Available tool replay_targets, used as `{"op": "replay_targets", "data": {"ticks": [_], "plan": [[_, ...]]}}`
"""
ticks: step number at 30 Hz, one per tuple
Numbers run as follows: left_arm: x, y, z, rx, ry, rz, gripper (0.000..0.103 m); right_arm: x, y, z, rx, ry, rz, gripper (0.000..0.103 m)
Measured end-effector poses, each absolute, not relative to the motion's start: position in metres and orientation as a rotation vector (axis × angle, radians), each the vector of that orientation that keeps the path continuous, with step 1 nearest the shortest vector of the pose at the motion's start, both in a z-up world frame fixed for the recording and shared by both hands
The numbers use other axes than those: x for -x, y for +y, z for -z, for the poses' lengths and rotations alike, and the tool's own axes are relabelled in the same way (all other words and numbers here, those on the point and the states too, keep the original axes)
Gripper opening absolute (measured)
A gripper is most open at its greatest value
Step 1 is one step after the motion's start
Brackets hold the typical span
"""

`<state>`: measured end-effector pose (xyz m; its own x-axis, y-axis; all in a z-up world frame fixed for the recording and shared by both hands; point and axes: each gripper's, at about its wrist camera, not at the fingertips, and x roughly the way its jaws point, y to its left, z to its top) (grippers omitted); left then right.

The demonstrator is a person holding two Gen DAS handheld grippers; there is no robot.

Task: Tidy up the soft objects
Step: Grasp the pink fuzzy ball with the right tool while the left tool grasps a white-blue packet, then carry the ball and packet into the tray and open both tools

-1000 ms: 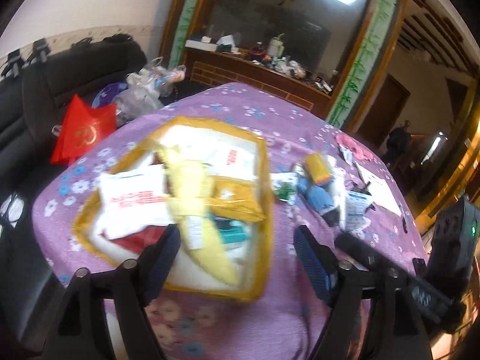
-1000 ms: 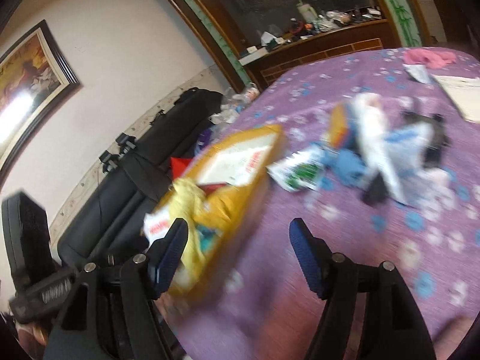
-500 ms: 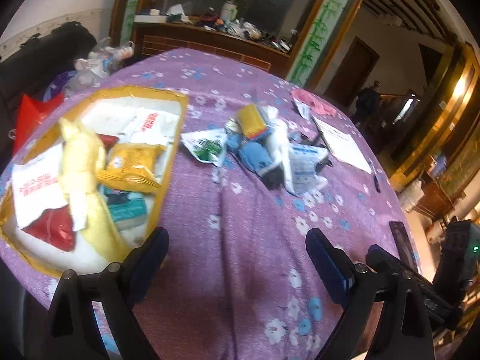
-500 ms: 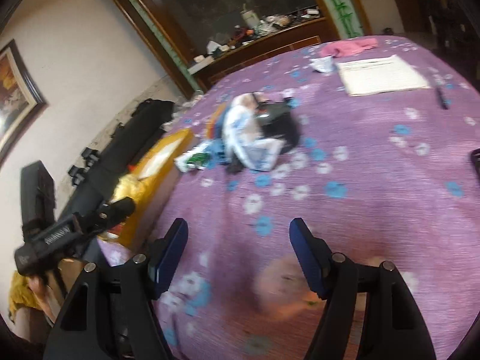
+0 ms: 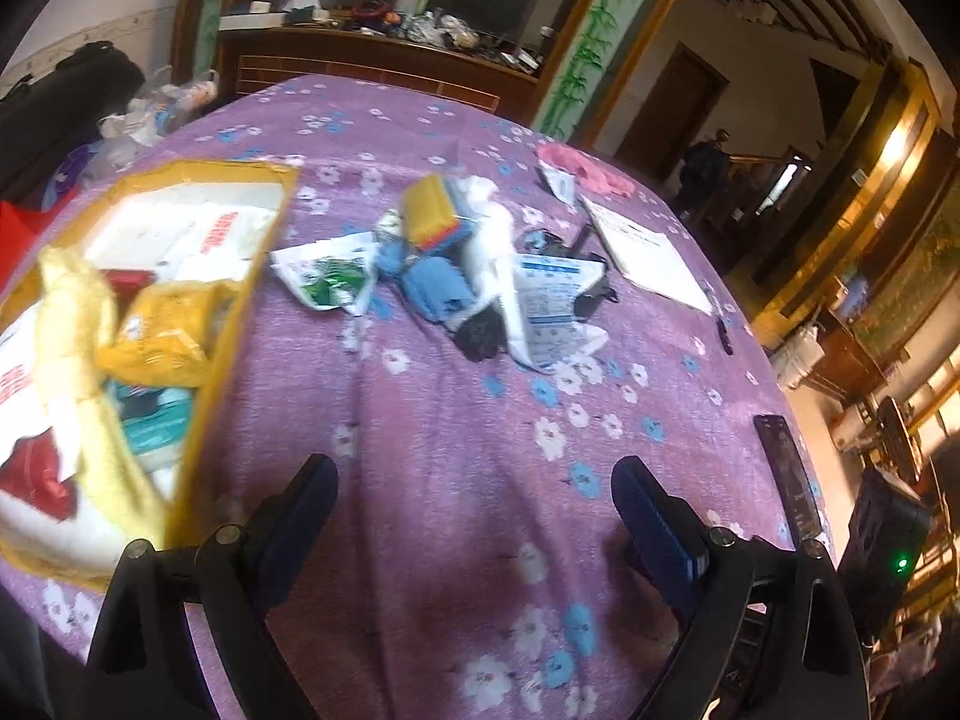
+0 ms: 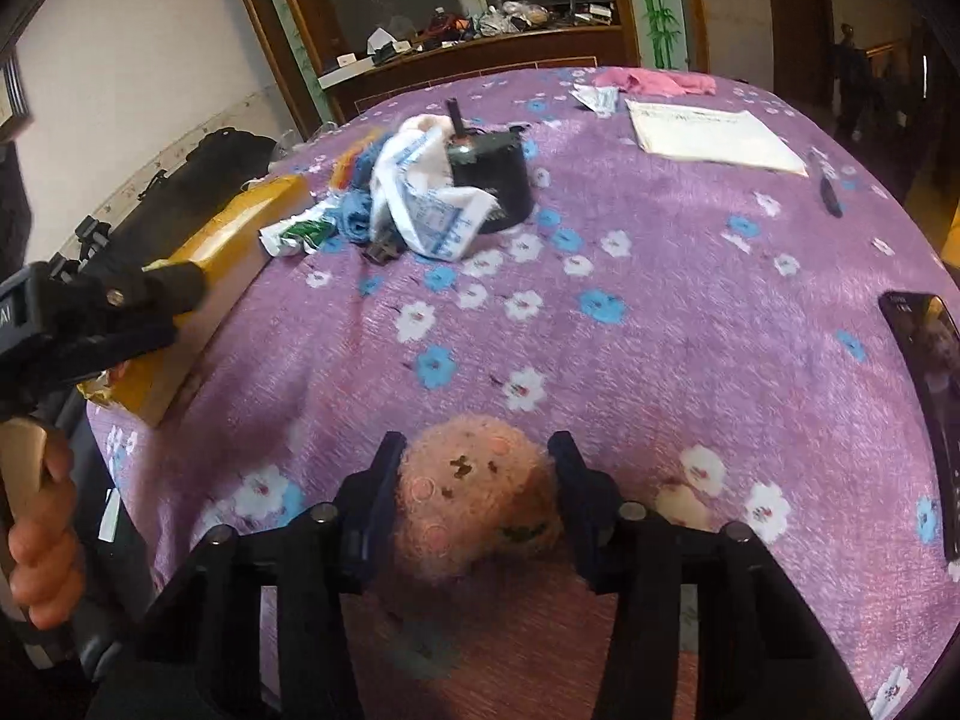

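Observation:
A fuzzy pink plush toy [image 6: 474, 498] lies on the purple flowered tablecloth at the near edge. My right gripper [image 6: 474, 459] is closing on it, and both pads touch its sides. My left gripper [image 5: 474, 474] stands open over bare cloth with nothing between its fingers. To its left is a yellow-rimmed box [image 5: 258, 276] holding several soft packets and a yellow cloth. Mid-table is a heap of soft things [image 5: 456, 276]: blue cloth, a yellow sponge, a white printed bag and a green-white packet [image 5: 330, 282].
A black pot [image 6: 495, 180] stands in the heap. A phone [image 6: 930, 372] lies at the right edge. A paper sheet [image 6: 708, 132], a pen [image 6: 828, 189] and a pink cloth [image 6: 660, 81] lie at the far side. A hand [image 6: 42, 540] holds the left gripper's handle.
Both views swung right, from the yellow box across to the open tablecloth. The pink plush toy came between the right jaws, which narrowed onto it. The left jaws stayed wide.

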<state>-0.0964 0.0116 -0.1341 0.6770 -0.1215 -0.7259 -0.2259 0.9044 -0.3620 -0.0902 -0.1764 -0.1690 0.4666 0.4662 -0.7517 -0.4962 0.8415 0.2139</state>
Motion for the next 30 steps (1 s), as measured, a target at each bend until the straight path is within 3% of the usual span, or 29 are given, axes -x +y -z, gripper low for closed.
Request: {"op": "replay_targets", "data": {"ticks": [8, 15, 17, 18, 19, 20, 30], "plan": [[0.034, -0.002, 0.132, 0.42, 0.837, -0.019, 0.093, 0.049, -0.17, 0.142, -0.073, 0.867, -0.579, 0.046], [-0.032, -0.005, 0.156, 0.489, 0.93, -0.019, 0.055, 0.025, -0.171, 0.157, -0.143, 0.91, -0.57, 0.046], [-0.038, -0.007, 0.159, 0.495, 0.926, -0.009, 0.05, 0.029, -0.168, 0.156, -0.117, 0.889, -0.563, 0.046], [-0.04, -0.008, 0.159, 0.487, 0.913, -0.018, 0.044, 0.031, -0.164, 0.155, -0.102, 0.881, -0.57, 0.046], [-0.041, -0.01, 0.159, 0.476, 0.91, -0.025, 0.031, 0.032, -0.162, 0.154, -0.087, 0.871, -0.581, 0.046], [-0.042, -0.01, 0.16, 0.463, 0.914, -0.036, 0.027, 0.032, -0.161, 0.154, -0.078, 0.865, -0.59, 0.046], [0.009, 0.016, 0.142, 0.575, 0.864, 0.034, 0.021, 0.029, -0.164, 0.154, -0.113, 0.857, -0.621, 0.046]]}}
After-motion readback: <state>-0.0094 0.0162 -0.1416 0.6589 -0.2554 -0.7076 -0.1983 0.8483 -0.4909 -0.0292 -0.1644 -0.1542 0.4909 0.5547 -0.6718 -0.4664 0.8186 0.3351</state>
